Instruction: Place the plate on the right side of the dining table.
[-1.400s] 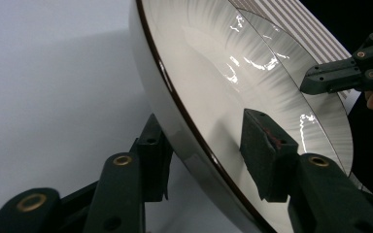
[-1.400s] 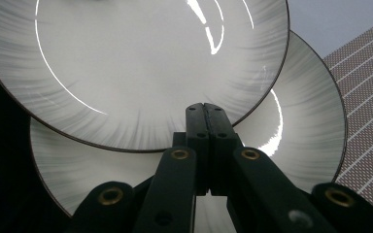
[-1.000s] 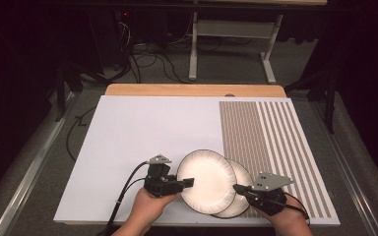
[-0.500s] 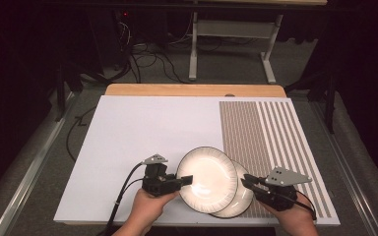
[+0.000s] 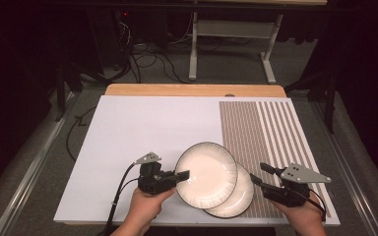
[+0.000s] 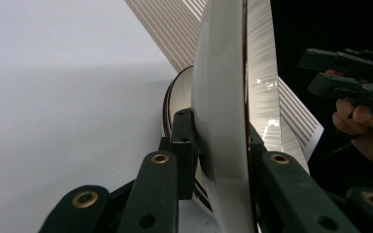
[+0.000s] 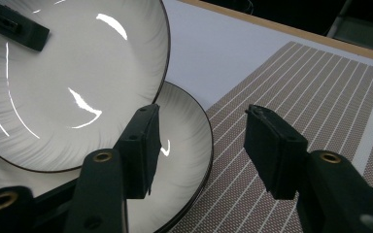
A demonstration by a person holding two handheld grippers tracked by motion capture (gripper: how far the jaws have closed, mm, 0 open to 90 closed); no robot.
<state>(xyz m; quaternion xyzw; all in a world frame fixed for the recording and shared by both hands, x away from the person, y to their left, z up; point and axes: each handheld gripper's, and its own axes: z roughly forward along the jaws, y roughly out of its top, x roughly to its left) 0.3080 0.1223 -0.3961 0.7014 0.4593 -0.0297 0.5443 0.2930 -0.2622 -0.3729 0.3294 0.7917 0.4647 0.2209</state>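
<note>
Left tongs [image 5: 181,176] clamped on the rim of the upper plate [image 5: 206,174], one jaw on the top face, one underneath, biting right at the left edge and nowhere else. Right tongs [image 5: 257,176] standing apart, nothing between the jaws, hovering just beside the right edge of the lower plate [image 5: 240,196] without touching it.

Upper plate lifted and tilted, overlapping the lower one, which lies flat near the front edge of the worktop [image 5: 142,123], half on the plain white part and half on the striped mat [image 5: 270,132] toward the front right corner. Both plates empty, by the way: just glossy white with a dark rim line and faint ribbing, no food, no liquid.

Worries from here, purely guessing:
- Single pinch on a slick glazed rim with the whole plate hanging off it. Probably prone to pivoting or sliding out of the jaws, then dropping onto the lower plate. Chipped rims likely.
- Lower plate pretty close to the front edge of the worktop, so a knock from the swinging upper one could shove it off.
- Right tongs near enough to clip either rim if moved in carelessly.

Looks heavy for that grip, honestly.
</note>
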